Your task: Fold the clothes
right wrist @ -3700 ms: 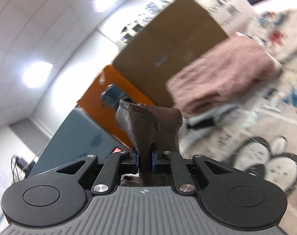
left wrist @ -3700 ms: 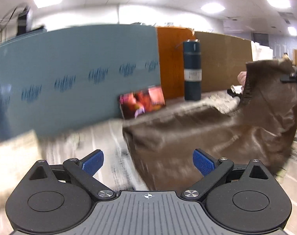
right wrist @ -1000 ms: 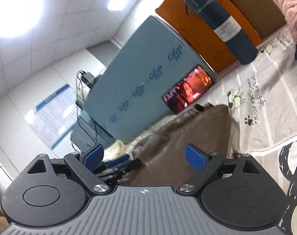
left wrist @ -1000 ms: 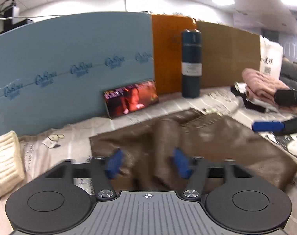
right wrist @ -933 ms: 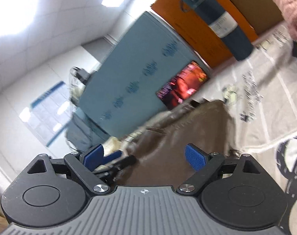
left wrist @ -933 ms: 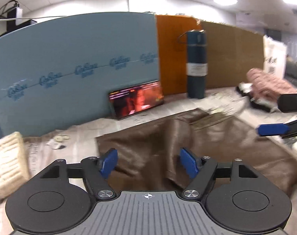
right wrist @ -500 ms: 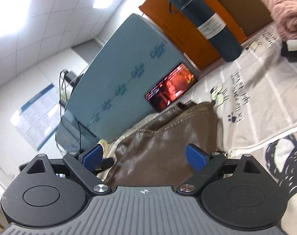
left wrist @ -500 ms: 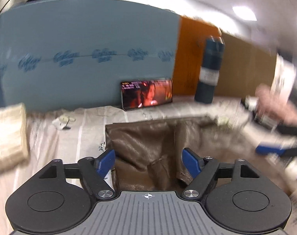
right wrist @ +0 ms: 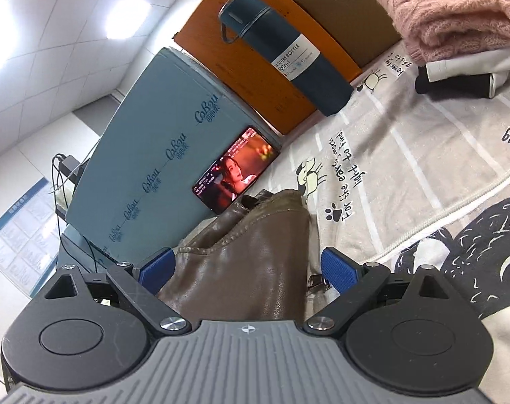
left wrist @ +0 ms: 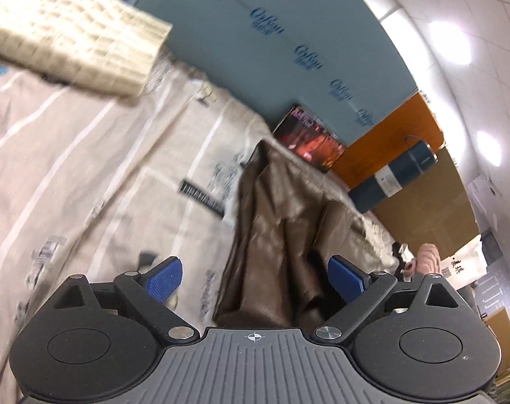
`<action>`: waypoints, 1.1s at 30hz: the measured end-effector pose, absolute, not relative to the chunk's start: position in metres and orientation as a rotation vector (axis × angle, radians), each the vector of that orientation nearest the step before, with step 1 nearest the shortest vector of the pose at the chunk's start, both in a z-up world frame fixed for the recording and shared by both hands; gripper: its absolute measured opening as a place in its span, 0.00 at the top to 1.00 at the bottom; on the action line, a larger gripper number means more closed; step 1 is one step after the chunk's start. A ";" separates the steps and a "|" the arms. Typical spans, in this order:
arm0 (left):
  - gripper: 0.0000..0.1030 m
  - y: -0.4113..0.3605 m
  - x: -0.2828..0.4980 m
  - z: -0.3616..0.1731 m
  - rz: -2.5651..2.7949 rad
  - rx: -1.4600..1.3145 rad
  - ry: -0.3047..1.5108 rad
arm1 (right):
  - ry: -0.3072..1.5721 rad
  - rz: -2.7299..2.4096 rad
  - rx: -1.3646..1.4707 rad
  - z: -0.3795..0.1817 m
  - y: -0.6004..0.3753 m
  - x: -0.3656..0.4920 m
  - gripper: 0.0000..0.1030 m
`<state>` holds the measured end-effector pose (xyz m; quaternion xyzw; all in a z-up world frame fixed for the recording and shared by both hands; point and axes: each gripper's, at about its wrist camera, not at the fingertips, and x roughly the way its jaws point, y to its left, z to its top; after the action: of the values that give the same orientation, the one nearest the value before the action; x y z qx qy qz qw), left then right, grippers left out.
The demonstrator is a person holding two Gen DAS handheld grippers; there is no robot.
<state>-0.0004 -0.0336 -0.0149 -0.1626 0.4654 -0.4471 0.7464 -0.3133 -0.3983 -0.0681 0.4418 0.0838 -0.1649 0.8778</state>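
Left gripper [left wrist: 253,277] newly rolled, opening; "VACUUM BOTTLE" flask [right wrist: 288,54]

left gripper [left wrist: 254,277]: black linkage arms | blue ribbed pads | silver screws | right gripper [right wrist: 246,269]: same

Glossy brown garment [right wrist: 251,269], blue pads [right wrist: 337,274]

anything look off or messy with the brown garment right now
The brown garment lies rumpled on the printed sheet, with raised ridges and a loose flap curling near the left gripper, whose jaws are opening and not clamping it. The fold isn't flat yet. Nothing looks spilled or damaged.
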 end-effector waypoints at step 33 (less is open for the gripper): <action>0.23 -0.099 0.003 -0.036 -1.037 -0.408 0.879 | 0.383 -0.276 0.781 -0.062 -0.411 -0.244 0.45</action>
<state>0.0028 -0.0992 -0.0358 -0.1873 0.4036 -0.4759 0.7587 -0.2439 -0.4110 -0.0624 0.3773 0.1851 -0.1332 0.8976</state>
